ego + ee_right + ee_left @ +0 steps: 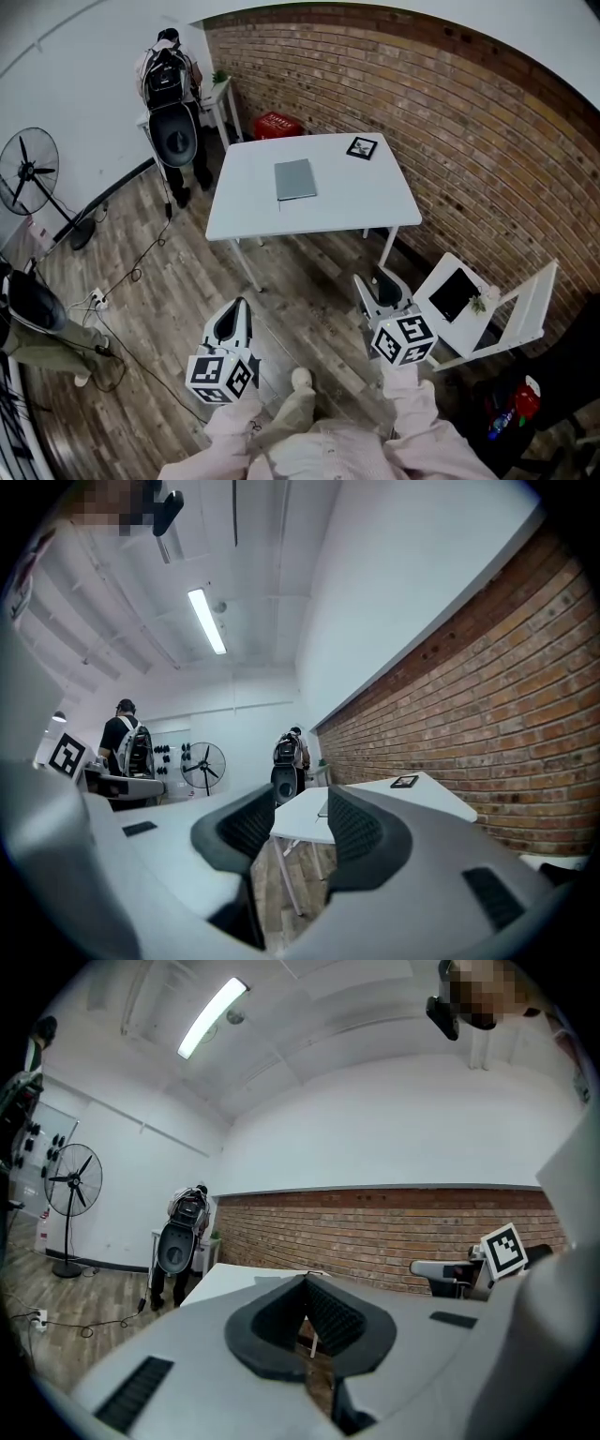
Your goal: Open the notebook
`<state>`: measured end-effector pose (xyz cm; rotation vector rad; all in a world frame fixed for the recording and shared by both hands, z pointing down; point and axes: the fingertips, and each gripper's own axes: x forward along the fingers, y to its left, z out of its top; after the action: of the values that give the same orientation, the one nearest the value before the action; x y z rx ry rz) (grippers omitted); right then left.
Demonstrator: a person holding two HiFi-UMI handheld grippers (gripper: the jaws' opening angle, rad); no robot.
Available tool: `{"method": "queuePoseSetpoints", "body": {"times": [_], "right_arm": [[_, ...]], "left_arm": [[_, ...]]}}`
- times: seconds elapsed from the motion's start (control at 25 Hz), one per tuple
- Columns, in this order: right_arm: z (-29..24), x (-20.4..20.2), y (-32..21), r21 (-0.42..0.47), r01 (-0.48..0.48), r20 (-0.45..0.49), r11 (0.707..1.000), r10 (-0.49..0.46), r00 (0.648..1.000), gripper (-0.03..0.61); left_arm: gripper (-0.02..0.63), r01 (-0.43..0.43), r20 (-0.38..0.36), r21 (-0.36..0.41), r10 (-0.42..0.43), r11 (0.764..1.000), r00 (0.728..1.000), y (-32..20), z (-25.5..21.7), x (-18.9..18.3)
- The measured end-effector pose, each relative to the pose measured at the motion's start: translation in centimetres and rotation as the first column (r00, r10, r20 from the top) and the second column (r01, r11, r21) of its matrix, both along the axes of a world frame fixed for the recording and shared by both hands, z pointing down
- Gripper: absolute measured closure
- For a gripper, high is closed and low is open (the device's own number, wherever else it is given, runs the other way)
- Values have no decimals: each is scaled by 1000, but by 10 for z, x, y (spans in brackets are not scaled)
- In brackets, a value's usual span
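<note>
A closed grey notebook (295, 179) lies flat near the middle of the white table (356, 202), across the wooden floor from me. Both grippers hang well short of the table, pointing level towards it, and neither is near the notebook. My left gripper (240, 302) has its black pads meeting at the tips with nothing between them (305, 1283). My right gripper (380, 281) stands open, and the table (394, 799) shows through the gap between its pads (300, 808).
A small black-framed item (362, 147) lies at the table's far right corner. A white folding stand (525, 309) with a black tablet (455, 292) is at my right. A person with a backpack (173, 94), a fan (28, 173) and floor cables (122, 281) are at the left.
</note>
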<state>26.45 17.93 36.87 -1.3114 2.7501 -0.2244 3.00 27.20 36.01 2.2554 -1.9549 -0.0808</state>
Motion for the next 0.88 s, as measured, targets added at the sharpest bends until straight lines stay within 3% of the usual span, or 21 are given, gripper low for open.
{"method": "queuePoseSetpoints", "body": {"times": [0.32, 0.88], "right_arm": [[-1, -31, -80, -11, -21, -10, 1000, 21, 1000, 420], [22, -66, -169, -88, -63, -7, 994, 63, 998, 422]], "left_arm": [[621, -41, -14, 2, 41, 999, 999, -89, -1, -29], [621, -103, -31, -18, 102, 995, 994, -195, 11, -66]]}}
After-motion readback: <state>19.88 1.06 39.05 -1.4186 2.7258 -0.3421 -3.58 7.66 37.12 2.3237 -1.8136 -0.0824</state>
